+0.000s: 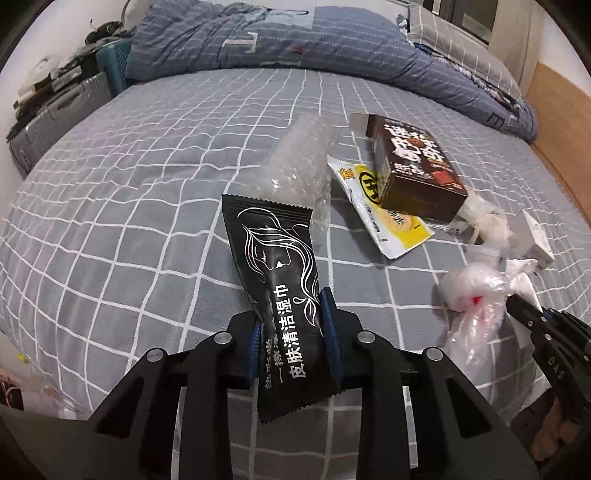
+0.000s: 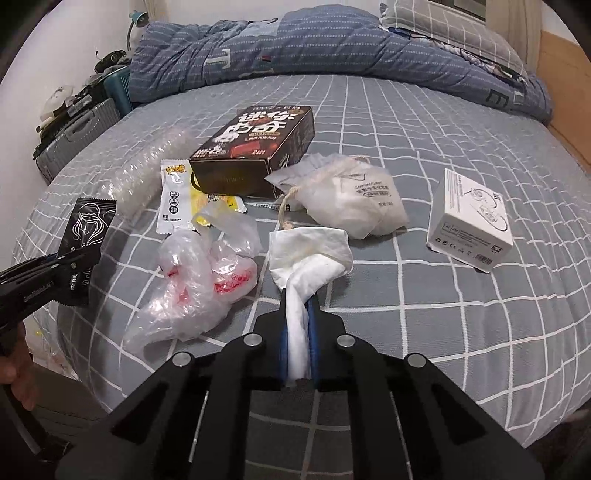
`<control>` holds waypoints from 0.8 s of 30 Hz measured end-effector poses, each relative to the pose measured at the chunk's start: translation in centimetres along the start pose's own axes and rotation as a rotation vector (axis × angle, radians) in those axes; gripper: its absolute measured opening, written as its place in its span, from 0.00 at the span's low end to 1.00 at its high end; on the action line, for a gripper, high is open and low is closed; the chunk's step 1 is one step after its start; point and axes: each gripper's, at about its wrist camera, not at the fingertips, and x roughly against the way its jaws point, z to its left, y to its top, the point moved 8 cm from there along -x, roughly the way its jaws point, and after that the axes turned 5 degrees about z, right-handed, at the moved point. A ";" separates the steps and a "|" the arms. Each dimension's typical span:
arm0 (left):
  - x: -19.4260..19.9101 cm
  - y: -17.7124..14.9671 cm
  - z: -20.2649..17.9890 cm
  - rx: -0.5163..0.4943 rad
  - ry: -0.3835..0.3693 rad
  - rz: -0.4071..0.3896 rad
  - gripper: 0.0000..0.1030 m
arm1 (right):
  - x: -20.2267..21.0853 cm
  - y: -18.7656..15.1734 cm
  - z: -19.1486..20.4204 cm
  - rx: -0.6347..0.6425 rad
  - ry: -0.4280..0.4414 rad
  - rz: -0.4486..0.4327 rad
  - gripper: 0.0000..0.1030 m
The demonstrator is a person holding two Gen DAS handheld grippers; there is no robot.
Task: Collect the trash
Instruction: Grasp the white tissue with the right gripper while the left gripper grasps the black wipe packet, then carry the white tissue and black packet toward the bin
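Observation:
My left gripper (image 1: 291,314) is shut on a black wet-wipe packet (image 1: 275,273), which stands up off the bed; the same packet (image 2: 86,236) and gripper show at the left of the right wrist view. My right gripper (image 2: 297,306) is shut on a white tissue (image 2: 310,258), its loose end fanning out ahead of the fingers. Trash lies on the grey checked bed: a clear crumpled plastic bag (image 2: 199,284), a dark brown carton (image 2: 258,147), a yellow and white sachet (image 2: 177,199), bubble wrap (image 1: 299,162), a white drawstring pouch (image 2: 351,199) and a small white box (image 2: 469,221).
A blue quilt (image 2: 295,48) is bunched along the far side of the bed, with a checked pillow (image 2: 454,26) at the right. A grey suitcase (image 2: 74,136) and clutter stand off the left edge. A wooden bed frame (image 2: 565,92) runs along the right.

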 end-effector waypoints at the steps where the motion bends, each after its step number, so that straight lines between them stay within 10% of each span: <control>1: 0.1 -0.2 -0.2 -0.002 -0.007 0.006 0.27 | 0.2 0.0 0.1 -0.006 0.010 0.003 0.08; 24: 3.7 -4.5 -2.7 -0.028 -0.055 0.000 0.26 | 4.9 0.0 2.2 0.028 0.012 -0.079 0.08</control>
